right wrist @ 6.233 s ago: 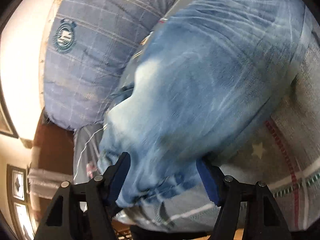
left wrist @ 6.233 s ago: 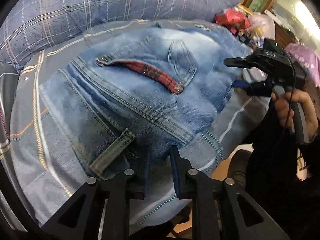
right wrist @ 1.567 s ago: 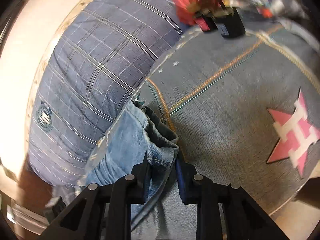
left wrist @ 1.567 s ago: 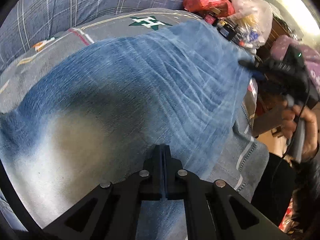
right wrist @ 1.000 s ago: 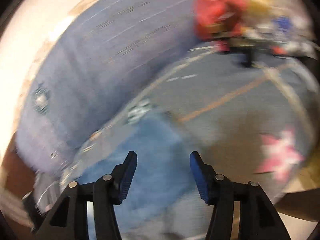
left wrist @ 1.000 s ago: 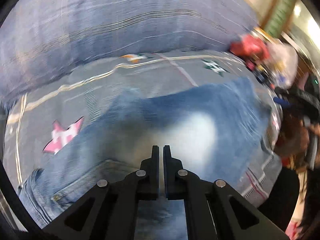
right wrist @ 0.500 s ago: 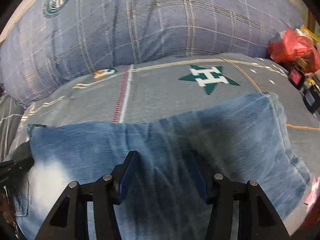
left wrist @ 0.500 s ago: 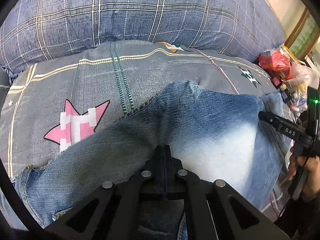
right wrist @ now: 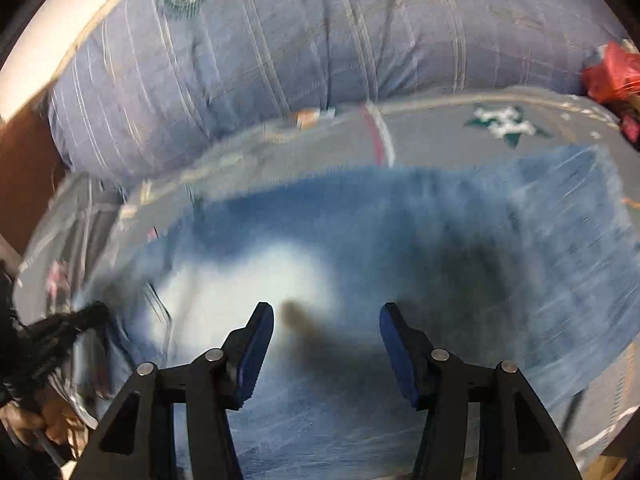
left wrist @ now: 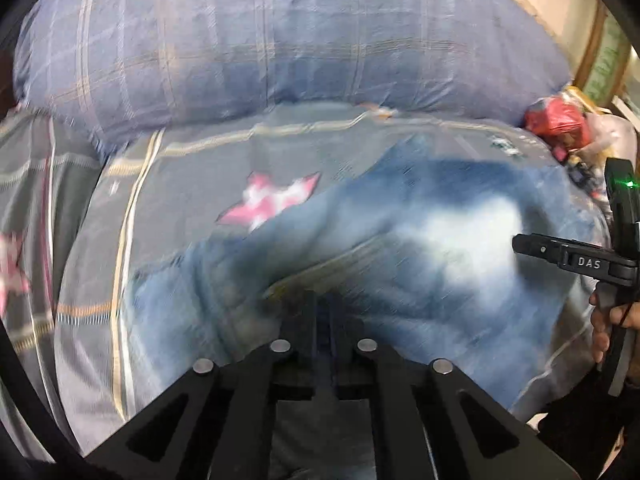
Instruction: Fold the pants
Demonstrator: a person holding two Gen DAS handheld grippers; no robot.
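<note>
Pants: folded once, flat on the bedspread before the pillow.
Left gripper: jaws just parting; apparently nothing clamped, view blurred.
Right gripper: released, jaws wide above denim.
Risk: dragging fingers rumples the fold.

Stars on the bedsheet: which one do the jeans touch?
The pink star: the jeans run right up to its lower edge. The green star lies clear of the denim, with bare sheet between them.
</note>
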